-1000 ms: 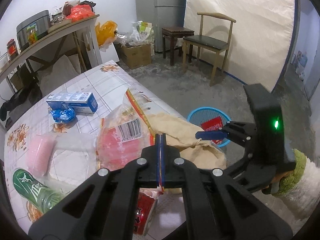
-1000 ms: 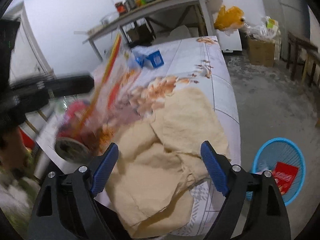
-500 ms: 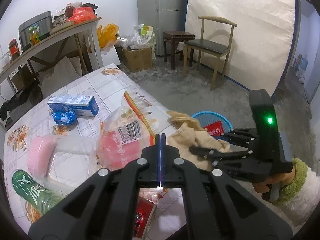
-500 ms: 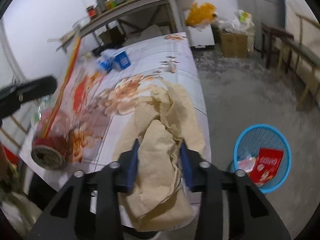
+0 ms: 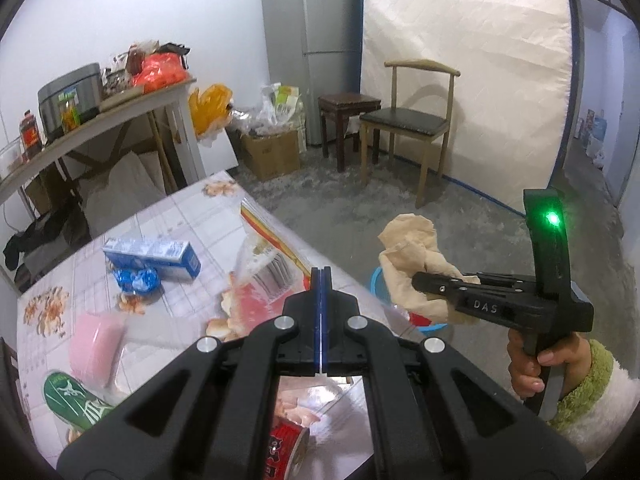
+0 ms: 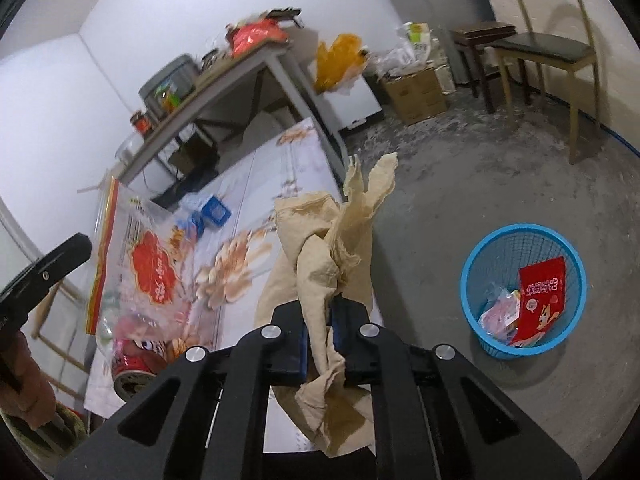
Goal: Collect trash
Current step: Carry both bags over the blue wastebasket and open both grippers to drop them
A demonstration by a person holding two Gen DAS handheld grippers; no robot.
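Note:
My right gripper (image 6: 320,320) is closing on a crumpled tan paper (image 6: 320,248), with its pads pressing the wad between them. In the left wrist view that paper (image 5: 408,256) hangs in the air past the table edge, above the blue basket (image 5: 376,280), with the right gripper (image 5: 420,278) held by a hand in a green cuff. The blue basket (image 6: 524,236) stands on the floor with a red packet and wrappers inside. My left gripper (image 5: 321,276) is shut on the striped top edge of a clear snack bag (image 5: 256,276), which stands upright over the table (image 6: 148,268).
On the flower-patterned table (image 5: 192,216) lie a blue box (image 5: 160,254), a blue wrapper (image 5: 136,280), a pink pack (image 5: 94,342), a green bottle (image 5: 72,398) and a red can (image 5: 286,444). A chair (image 5: 404,120), stool, cardboard box and cluttered shelf stand behind.
The right gripper went from wide open over the tan paper to shut on it, then lifted it off the table and out toward the basket. The left gripper rose slightly with the bag.

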